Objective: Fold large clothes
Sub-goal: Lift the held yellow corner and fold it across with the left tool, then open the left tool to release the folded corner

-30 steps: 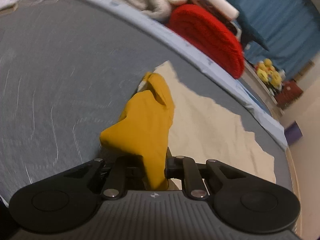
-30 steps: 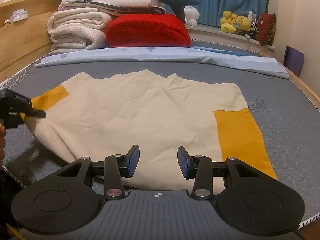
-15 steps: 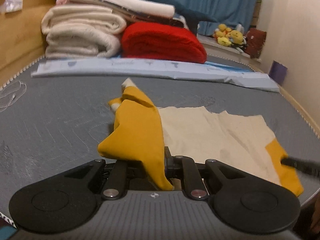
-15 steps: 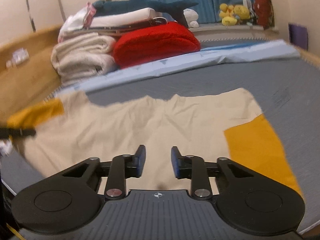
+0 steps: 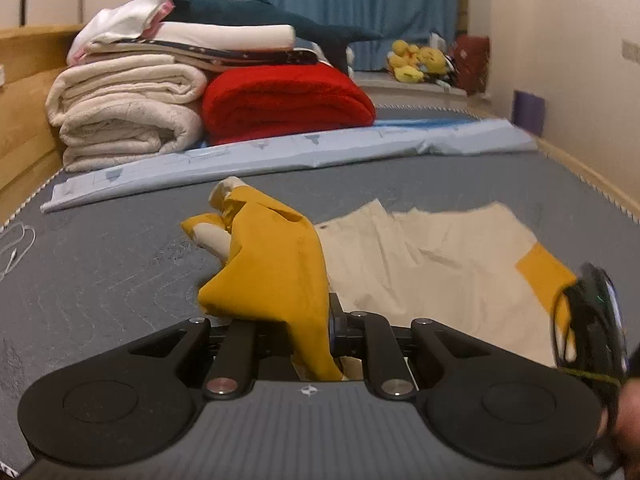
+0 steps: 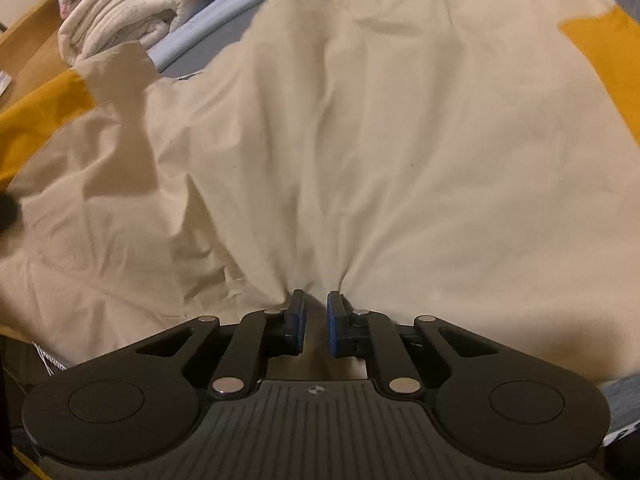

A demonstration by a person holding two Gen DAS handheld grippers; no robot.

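A cream shirt (image 6: 400,152) with mustard sleeves lies spread on the grey mattress (image 5: 100,264), near the camera. The left gripper (image 5: 310,340) is clamped on the bunched mustard sleeve (image 5: 272,264), lifted off the mattress. The right gripper (image 6: 316,320) has just been closing; its blue pads (image 6: 334,324) pinch a puckered fold at the shirt's near edge. Folded blankets (image 5: 128,108) sit at the far left.

A home bedroom: a grey mattress (image 5: 120,248) in a wooden bed frame (image 5: 24,92), folded blankets (image 5: 128,108), blue curtains (image 5: 352,4), and plush toys (image 5: 416,60).
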